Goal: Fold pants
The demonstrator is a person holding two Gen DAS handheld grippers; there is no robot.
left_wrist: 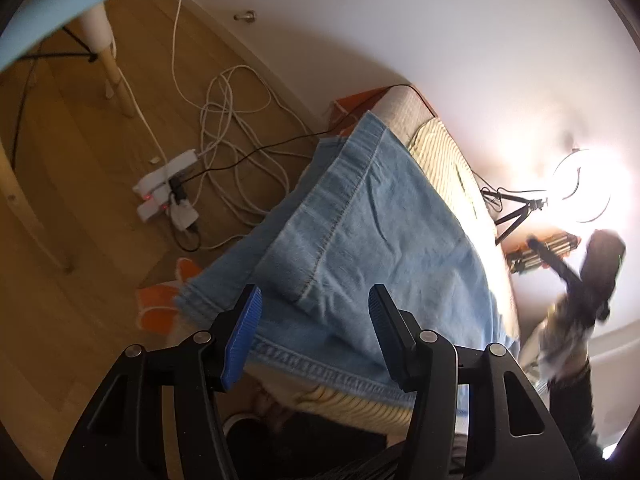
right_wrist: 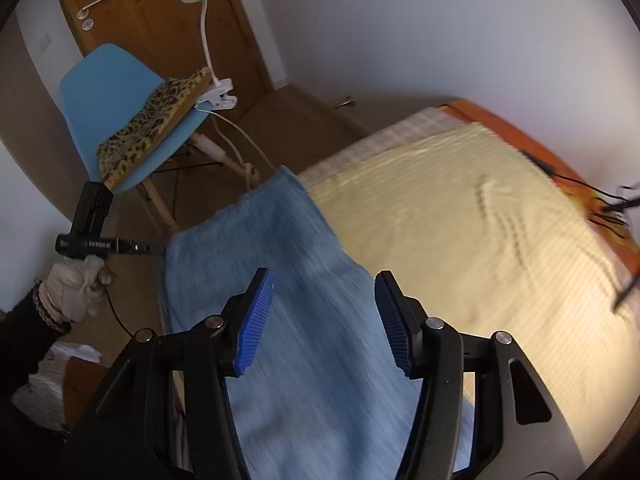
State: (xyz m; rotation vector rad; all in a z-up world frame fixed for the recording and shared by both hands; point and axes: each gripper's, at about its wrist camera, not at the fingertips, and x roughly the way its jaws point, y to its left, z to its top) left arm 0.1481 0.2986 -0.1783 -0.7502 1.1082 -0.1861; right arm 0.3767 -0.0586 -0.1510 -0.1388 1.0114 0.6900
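Light blue denim pants (left_wrist: 360, 232) lie folded along the bed's edge, hem and seams showing, one end hanging over the side. My left gripper (left_wrist: 316, 300) hovers above them, open, with nothing between its blue pads. Far right in that view, a gloved hand holds the right gripper (left_wrist: 600, 268), which is blurred. In the right wrist view the pants (right_wrist: 304, 320) stretch under my right gripper (right_wrist: 325, 284), also open and empty above the cloth. The left gripper (right_wrist: 92, 224) shows there at the left, held by a gloved hand (right_wrist: 74, 284).
The bed has a pale yellow striped cover (right_wrist: 460, 220) and an orange frame. A blue chair (right_wrist: 108, 92) with a leopard-print cushion and a clip lamp stands by the door. Cables and power strips (left_wrist: 172, 192) lie on the wood floor. A lit ring light (left_wrist: 588, 184) stands on a tripod.
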